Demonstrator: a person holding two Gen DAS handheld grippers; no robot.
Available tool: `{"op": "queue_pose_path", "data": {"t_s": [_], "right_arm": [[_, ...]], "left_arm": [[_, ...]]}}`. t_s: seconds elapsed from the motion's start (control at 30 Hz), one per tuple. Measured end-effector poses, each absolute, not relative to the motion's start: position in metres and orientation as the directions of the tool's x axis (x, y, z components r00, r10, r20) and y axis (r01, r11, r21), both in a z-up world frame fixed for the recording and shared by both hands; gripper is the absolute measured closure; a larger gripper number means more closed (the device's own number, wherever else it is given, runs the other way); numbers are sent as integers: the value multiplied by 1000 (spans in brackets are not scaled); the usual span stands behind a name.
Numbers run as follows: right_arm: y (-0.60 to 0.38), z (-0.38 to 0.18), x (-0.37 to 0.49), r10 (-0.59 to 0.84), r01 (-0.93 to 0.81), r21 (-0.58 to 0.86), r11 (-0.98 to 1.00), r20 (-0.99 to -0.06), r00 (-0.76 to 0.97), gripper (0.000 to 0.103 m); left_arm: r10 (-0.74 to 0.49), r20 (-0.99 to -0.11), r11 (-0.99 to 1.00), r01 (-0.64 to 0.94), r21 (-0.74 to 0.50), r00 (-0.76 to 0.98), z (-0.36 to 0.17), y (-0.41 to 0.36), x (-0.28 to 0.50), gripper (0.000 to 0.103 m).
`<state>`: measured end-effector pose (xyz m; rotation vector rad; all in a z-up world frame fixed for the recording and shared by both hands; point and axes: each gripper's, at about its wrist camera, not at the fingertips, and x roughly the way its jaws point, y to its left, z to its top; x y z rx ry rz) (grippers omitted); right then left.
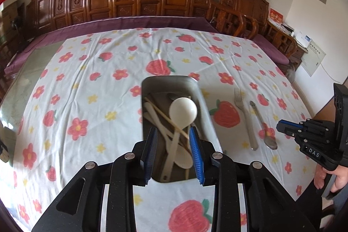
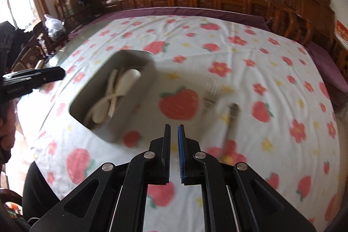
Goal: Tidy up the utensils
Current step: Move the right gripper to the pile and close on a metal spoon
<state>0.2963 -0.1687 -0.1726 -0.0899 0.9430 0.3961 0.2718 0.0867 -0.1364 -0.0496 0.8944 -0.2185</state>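
Two grippers hang over a surface covered with a white cloth [image 1: 87, 84] printed with strawberries and flowers. I take the grey metal tray [image 1: 202, 101] as the landmark.

Directly above the near end of the tray is the left gripper [image 1: 174, 136]. Its blue pads stand partly apart, and nothing is pressed between them. Between them, lower down, a white ladle-like spoon [image 1: 183, 111] rests with its round bowl up. Under it lie other pale spoons [image 1: 176, 156] and thin wooden chopsticks [image 1: 165, 117], crossing each other inside the tray. This looks like a release, I think: the jaws are over the tray because the collected pieces belong there.

Right of the tray, on the cloth, a metal fork [image 1: 244, 112] lies beside a metal spoon [image 1: 264, 127]. Both are long and shiny, almost parallel, not touching. They are not yet sorted.

Further right of the tray is the right gripper [image 2: 174, 140], held by a hand [image 1: 335, 177]. Its jaws are almost closed, with only a narrow slit, and hold nothing. It is probably going toward the fork.
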Motion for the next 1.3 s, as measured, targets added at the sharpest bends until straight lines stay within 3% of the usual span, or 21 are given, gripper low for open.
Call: {"op": "queue_pose_path", "data": {"t_s": [0.07,0.17,0.23,0.97,1.13,1.2,1.3], "right_arm": [[-182,-177,295,268,-348,84,934,-808,525,92],[-198,-185,295,239,-322,70,944,-817,525,81],[-205,-191,297,223,-310,62,949,-826,518,81],[-200,-259,352,102,-274,-8,962,-918,383,81],[-203,-259,357,92,-268,-7,964,-930,357,84],[-206,-259,359,85,-262,-9,965,-935,345,93],[-214,-259,359,100,-250,14,968,-937,335,96]], "left_arm": [[-217,-767,975,179,-135,604,-136,81,272,68],[-232,-768,970,199,-139,596,-137,69,273,64],[-243,-770,967,213,-142,591,-139,59,273,60],[-297,-813,937,315,-149,501,-163,-12,267,60],[-302,-818,936,316,-156,490,-168,-16,267,60],[-302,-820,935,318,-156,486,-169,-19,267,60],[-302,-824,934,323,-154,479,-172,-23,269,60]]}}
